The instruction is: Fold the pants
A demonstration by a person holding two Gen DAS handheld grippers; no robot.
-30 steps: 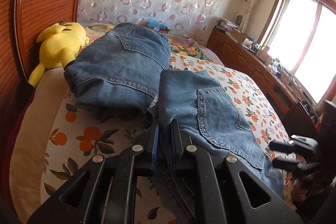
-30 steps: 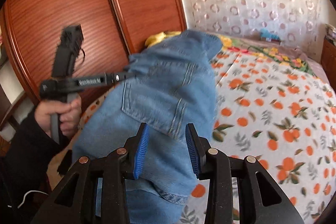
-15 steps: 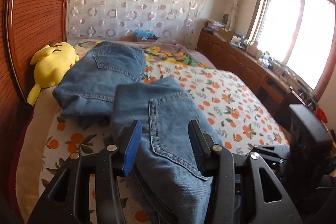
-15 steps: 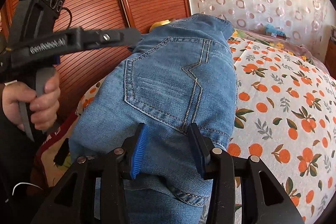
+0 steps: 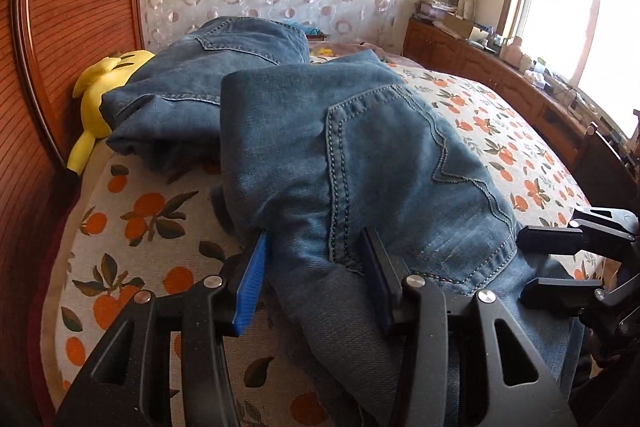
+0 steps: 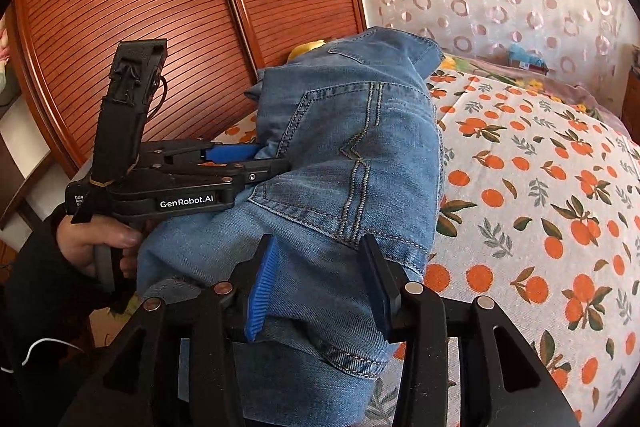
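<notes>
- Our left gripper [image 5: 316,279] has just been opening, jaws apart astride a denim ridge, not pinching; our right gripper [image 6: 320,287] likewise straddles cloth, unclamped
- The folded pants [image 5: 360,163] lie on the bed [image 5: 132,215], long axis running away from both claws
- A second denim bundle [image 5: 208,75] lies beyond; both hands equally near

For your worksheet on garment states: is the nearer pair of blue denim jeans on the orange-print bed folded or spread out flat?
Folded. The nearer blue denim jeans form a thick bundle, back pocket on top, layers stacked at the near edge on the orange-print bed.
</notes>
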